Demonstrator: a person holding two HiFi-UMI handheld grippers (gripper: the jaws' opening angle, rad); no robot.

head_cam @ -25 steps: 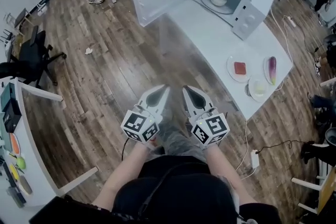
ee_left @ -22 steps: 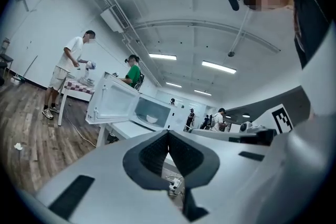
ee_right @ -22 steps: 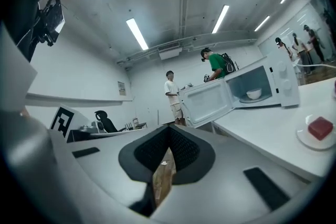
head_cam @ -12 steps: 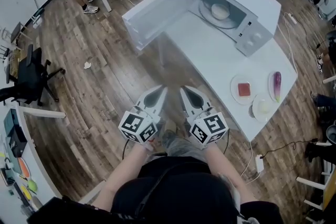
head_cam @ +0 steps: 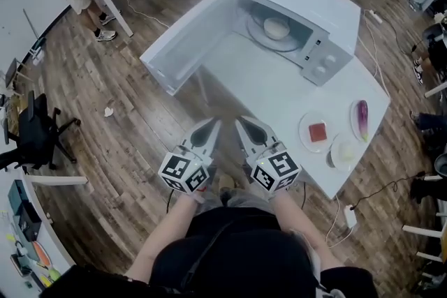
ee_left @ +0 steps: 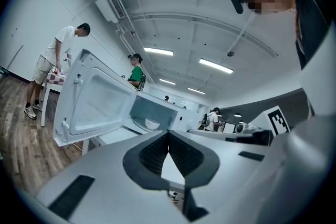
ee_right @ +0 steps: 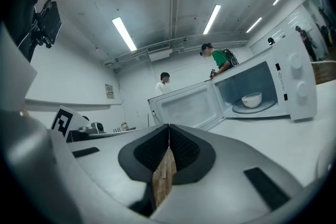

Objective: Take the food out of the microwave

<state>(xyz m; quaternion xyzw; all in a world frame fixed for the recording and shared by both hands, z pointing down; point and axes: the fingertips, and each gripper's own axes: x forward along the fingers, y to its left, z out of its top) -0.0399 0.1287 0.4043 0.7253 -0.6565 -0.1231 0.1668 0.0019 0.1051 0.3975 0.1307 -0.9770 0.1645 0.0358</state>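
A round white bowl (head_cam: 276, 28) sits on the glass turntable inside the boxy white microwave (head_cam: 318, 7), whose door hangs open. Well before the microwave, the left tool (head_cam: 214, 123) and right tool (head_cam: 240, 122) are pressed together, empty.

Left claw (head_cam: 212, 128), right claw (head_cam: 244, 125): closed.

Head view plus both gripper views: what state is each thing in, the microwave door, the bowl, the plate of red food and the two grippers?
Microwave door: swung fully open.
Bowl: upright inside the microwave, not yet taken out.
Left gripper: jaws shut, nothing between them.
Right gripper: jaws shut, nothing between them.
Plate of red food: on the table, outside the microwave.
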